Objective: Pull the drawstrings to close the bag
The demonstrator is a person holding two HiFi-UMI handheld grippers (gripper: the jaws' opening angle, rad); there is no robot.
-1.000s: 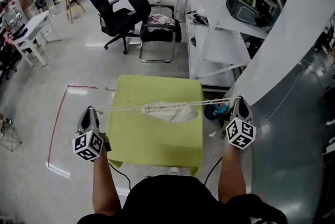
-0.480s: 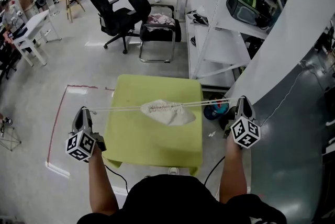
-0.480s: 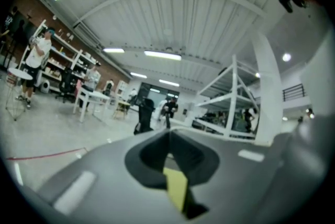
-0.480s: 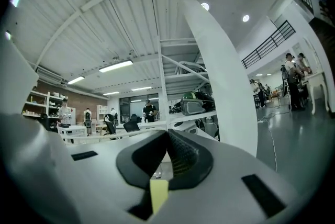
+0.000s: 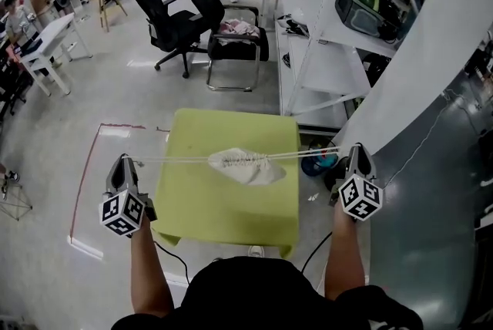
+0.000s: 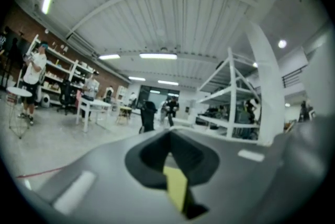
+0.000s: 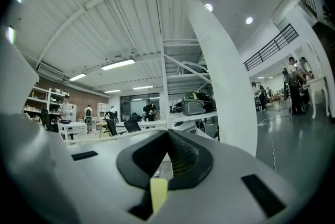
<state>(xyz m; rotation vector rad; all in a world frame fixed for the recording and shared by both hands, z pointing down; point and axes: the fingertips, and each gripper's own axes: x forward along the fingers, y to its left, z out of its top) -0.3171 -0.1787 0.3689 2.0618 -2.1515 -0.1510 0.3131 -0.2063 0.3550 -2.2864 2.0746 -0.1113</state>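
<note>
Both grippers are pulling outward across the middle of the frame. The left gripper (image 5: 122, 165) sits at the lower left and the right gripper (image 5: 353, 153) at the right. Each gripper's own view shows its jaws closed together, with no gap between them. The drawstrings (image 5: 308, 153) run taut from one gripper to the other, so I judge each gripper to be pinching a cord end (the cord itself is hard to pick out inside the jaws).

The white bag (image 5: 248, 169) hangs on that line at the centre of the frame, above the green desk (image 5: 223, 220). Its mouth is gathered into a short ruffled band. I cannot tell whether its belly touches the desk.

To finish this pull well, the two grippers should move apart at an even pace along the line of the cord. That way the bag stays centred and does not slide to one side. The grip has to stay firm, because a slipping cord would let the gathers loosen. The last bit of closing should be gentle — the mouth looks nearly shut.

Compared with a second ago, the left gripper sits further left and the right one slightly further out. The ruffled band has bunched shorter. Over the last half second little has changed — the bag has only edged a touch to the right.
</note>
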